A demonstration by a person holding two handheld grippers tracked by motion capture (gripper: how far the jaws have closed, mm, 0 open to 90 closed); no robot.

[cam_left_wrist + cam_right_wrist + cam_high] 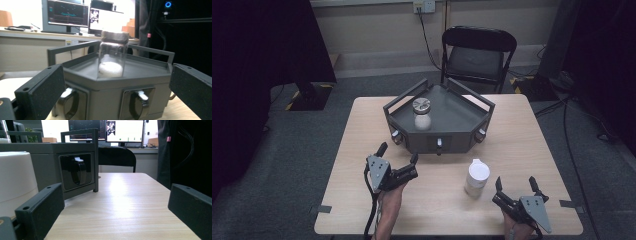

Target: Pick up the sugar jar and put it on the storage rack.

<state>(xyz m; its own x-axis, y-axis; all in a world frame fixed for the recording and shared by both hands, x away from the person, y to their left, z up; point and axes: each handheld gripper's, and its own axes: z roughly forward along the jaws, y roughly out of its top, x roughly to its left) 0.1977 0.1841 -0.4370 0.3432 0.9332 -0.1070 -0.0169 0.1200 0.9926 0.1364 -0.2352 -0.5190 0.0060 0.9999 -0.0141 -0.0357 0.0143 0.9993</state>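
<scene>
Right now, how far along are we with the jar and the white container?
The glass jar already stands in the grey tray. Nothing is in hand: left claw and right claw are both open. The white container sits ungrasped on the table.

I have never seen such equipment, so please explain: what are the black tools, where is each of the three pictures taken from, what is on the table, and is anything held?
No robot here: a person holds two hand tools. The left gripper and right gripper each have two black jaws, standing open and holding nothing.

The high view looks down from above the person's side. The other two pictures come from cameras riding on each gripper, looking along its jaws.

On the light wooden table stands a dark grey angular tray with rails and front knobs. In it stands a clear glass jar with a metal lid, with something white at its bottom. A white plastic container with a lid stands on the table near the right gripper.
</scene>
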